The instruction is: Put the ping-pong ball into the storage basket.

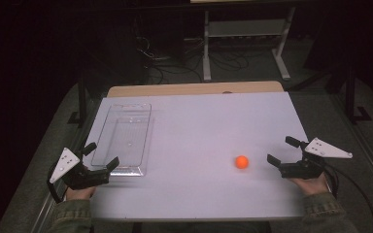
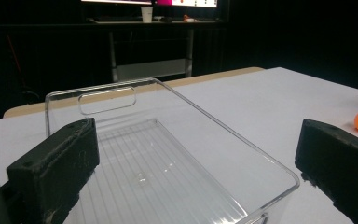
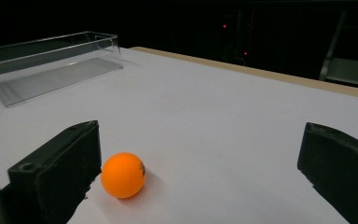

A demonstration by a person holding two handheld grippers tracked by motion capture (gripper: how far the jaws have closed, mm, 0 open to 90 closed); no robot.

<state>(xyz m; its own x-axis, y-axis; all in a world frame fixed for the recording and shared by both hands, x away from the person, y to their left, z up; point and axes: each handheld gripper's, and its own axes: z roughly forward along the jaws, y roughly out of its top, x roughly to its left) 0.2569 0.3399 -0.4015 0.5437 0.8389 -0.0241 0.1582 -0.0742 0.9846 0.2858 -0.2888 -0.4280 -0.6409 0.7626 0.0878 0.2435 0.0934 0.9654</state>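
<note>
The orange ball [image 1: 242,162] lies on the white counter [image 1: 199,131], just beside the right hand-held gripper [image 1: 281,152], whose jaws are spread with nothing between them. In the right gripper view the ball [image 3: 123,175] is close to one jaw. The left hand-held gripper [image 1: 100,156] is also spread wide, at the near end of the clear tray [image 1: 123,168], which stands well apart from the ball.

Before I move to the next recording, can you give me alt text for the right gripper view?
An orange ball sits on a white table just inside the left jaw of the open right claw. A clear plastic tray stands far left.
</note>
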